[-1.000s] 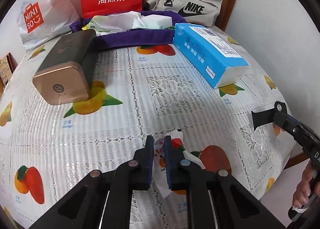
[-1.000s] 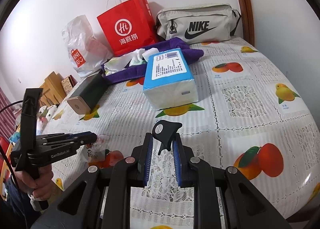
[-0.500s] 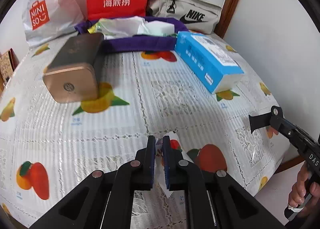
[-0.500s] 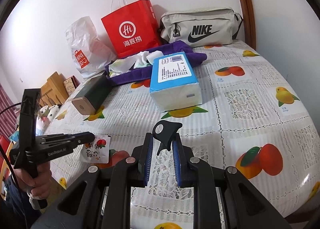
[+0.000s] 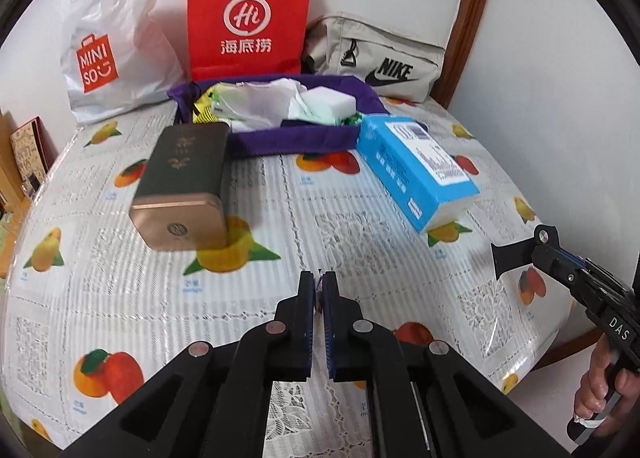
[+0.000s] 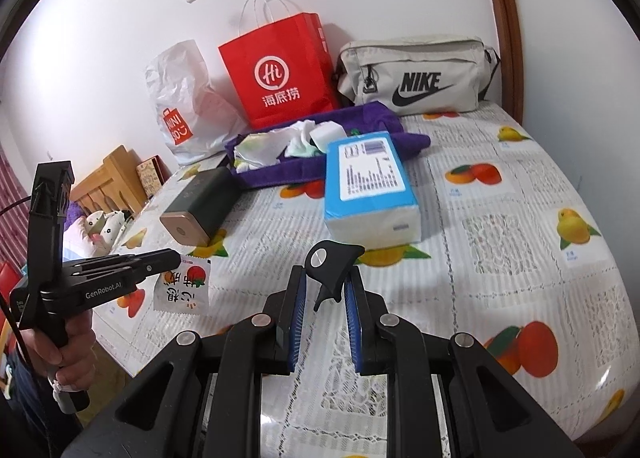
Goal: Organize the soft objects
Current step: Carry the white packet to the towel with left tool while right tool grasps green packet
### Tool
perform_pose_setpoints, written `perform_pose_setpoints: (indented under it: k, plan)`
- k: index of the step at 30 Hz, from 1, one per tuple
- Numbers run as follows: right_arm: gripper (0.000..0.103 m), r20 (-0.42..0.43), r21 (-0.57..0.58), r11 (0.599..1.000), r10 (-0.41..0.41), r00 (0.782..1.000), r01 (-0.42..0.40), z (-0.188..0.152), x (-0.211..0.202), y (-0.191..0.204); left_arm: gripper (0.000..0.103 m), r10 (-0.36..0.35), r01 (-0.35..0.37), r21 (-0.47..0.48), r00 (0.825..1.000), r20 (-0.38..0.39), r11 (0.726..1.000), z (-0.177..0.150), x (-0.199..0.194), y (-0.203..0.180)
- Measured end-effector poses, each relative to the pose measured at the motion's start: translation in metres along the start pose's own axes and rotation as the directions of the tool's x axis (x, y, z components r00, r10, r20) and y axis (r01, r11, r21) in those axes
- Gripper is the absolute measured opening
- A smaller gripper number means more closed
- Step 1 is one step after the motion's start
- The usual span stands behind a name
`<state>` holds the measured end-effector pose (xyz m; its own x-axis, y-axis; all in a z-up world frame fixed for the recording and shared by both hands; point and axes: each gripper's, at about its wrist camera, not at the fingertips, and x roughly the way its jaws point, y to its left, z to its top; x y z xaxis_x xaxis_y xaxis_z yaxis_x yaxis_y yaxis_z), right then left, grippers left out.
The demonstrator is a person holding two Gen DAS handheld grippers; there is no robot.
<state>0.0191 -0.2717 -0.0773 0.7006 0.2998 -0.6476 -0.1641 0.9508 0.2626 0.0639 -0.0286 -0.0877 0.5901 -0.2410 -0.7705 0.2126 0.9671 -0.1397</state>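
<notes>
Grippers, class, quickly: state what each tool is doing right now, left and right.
Left tool: shut on a small white flat sachet with red fruit print.
Right tool: shut on a small black plastic clip.

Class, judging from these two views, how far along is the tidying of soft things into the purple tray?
Done: cloths and a white sponge lie in the purple tray. In hand: the left claw pinches a small packet above the table; the right claw grips a black clip. Left: the blue tissue pack sits outside the tray.
</notes>
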Motion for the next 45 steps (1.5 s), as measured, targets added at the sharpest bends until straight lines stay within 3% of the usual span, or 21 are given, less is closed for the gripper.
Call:
perform_pose_setpoints:
  k: [22,36,45]
  plan:
    - [0.019,0.017,-0.075,0.995,0.063,0.998,-0.061,0.066,0.019,0.020,0.005,0.018,-0.015,-0.038,0.996,0.085,0.999,0.068,-0.013,0.021]
    - [0.019,0.030,-0.129,0.987,0.103,0.994,-0.098,0.140,0.080,0.026,0.005,0.045,-0.042,-0.031,0.993,0.111,0.999,0.136,0.012,0.036]
    - [0.019,0.036,-0.150,0.986,0.085,0.996,-0.079,0.185,0.129,0.015,0.005,0.078,-0.072,-0.052,0.990,0.118,0.996,0.174,0.037,0.053]
